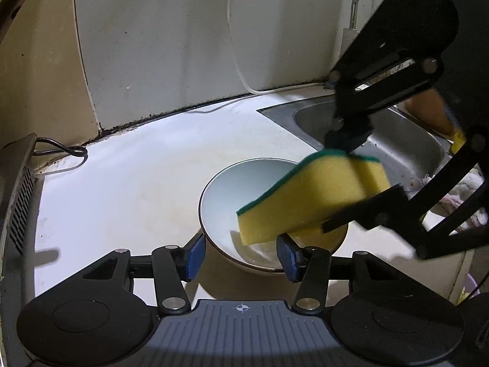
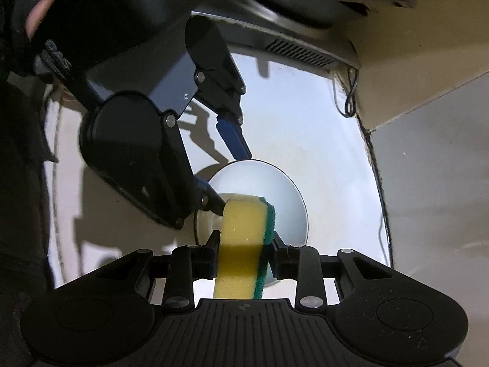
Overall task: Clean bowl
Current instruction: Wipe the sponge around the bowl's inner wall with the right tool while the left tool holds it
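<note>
A white bowl (image 1: 244,202) with a dark rim sits on the pale counter (image 1: 122,189). My left gripper (image 1: 241,257) straddles its near side, and its blue pads (image 1: 195,257) rest against the bowl's wall. In the right wrist view the left gripper (image 2: 230,180) reaches the bowl (image 2: 287,202) from the upper left. My right gripper (image 2: 244,244) is shut on a yellow sponge (image 2: 241,229) with a green scouring face. The sponge (image 1: 305,195) hangs tilted over the bowl's right half, its lower corner down inside, with the right gripper (image 1: 351,180) around its far end.
A steel sink (image 1: 382,128) with a faucet (image 1: 363,0) lies at the back right, with crumpled rags (image 1: 458,202) near its front. A vented appliance (image 1: 18,189) and a looped cable (image 1: 61,153) stand at the left. White wall panels (image 1: 168,46) close off the back.
</note>
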`<state>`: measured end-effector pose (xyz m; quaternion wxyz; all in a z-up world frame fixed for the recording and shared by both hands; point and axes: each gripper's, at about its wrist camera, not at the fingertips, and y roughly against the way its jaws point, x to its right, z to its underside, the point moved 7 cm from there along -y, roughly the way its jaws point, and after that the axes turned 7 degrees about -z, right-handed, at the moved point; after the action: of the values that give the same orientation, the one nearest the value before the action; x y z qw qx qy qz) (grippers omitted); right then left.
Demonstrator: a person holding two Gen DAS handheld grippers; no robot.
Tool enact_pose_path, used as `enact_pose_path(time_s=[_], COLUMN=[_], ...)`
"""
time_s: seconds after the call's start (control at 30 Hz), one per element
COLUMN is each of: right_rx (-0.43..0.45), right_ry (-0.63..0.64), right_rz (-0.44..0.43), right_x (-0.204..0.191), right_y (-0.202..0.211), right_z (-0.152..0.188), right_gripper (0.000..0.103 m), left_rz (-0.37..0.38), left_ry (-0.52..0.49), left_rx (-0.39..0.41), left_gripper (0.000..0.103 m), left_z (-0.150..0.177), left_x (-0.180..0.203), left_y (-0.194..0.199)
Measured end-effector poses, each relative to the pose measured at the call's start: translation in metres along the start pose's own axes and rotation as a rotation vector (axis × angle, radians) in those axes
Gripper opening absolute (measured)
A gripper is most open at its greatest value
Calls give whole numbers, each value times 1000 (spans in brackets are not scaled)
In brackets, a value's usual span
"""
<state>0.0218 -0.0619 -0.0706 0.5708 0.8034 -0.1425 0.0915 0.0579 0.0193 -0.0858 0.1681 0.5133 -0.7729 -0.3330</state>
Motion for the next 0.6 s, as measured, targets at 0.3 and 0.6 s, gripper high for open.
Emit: enact_pose_path(time_s=[0.3,0.6], right_rx=[79,191], right_ry=[-132,-93], right_rz=[258,125], right_x=[41,28], right_y=[-4,-4], right_z=[0,-17], right_gripper=[32,32], left_rz=[-9,-3], left_ry=[-17,-49], left_rx=[0,-43], left_gripper=[54,54], left_z=[1,9], left_x=[1,9], left_y=[0,-10])
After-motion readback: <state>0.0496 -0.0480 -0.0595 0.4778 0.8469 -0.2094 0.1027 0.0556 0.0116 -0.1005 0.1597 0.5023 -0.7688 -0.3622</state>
